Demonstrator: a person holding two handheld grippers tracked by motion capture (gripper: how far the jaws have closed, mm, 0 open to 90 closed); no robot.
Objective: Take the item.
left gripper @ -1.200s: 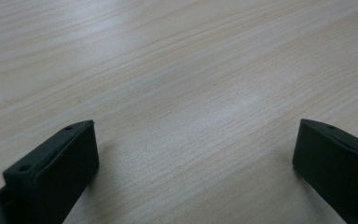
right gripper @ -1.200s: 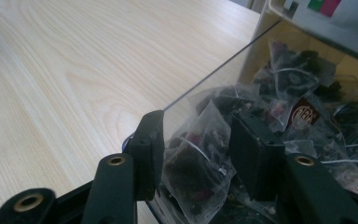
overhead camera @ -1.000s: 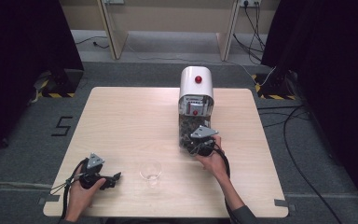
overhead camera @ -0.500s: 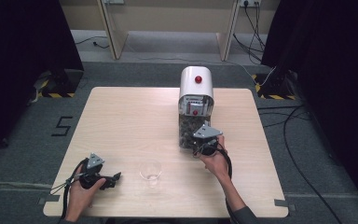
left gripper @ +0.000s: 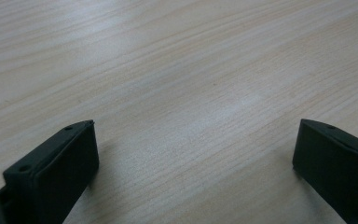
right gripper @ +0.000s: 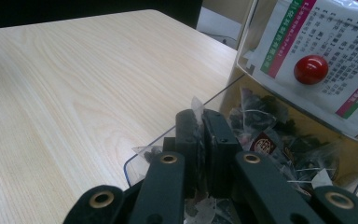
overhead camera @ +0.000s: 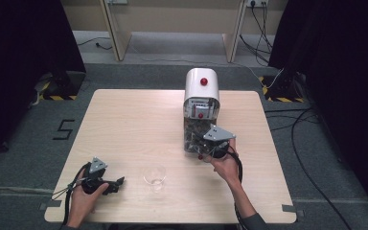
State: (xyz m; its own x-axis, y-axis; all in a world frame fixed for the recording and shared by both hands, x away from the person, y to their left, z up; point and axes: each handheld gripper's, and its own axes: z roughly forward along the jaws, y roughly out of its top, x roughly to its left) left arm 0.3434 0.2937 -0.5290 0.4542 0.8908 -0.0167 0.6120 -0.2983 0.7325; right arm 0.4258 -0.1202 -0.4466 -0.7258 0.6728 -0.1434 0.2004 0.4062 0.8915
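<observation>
Black jaws of our right gripper have just been closing and are now clenching a clear tea sachet at the dispenser tray mouth. We're judging the pick made; next comes carrying it to the cup. Left gripper is idling, jaws spread, over the table.
</observation>
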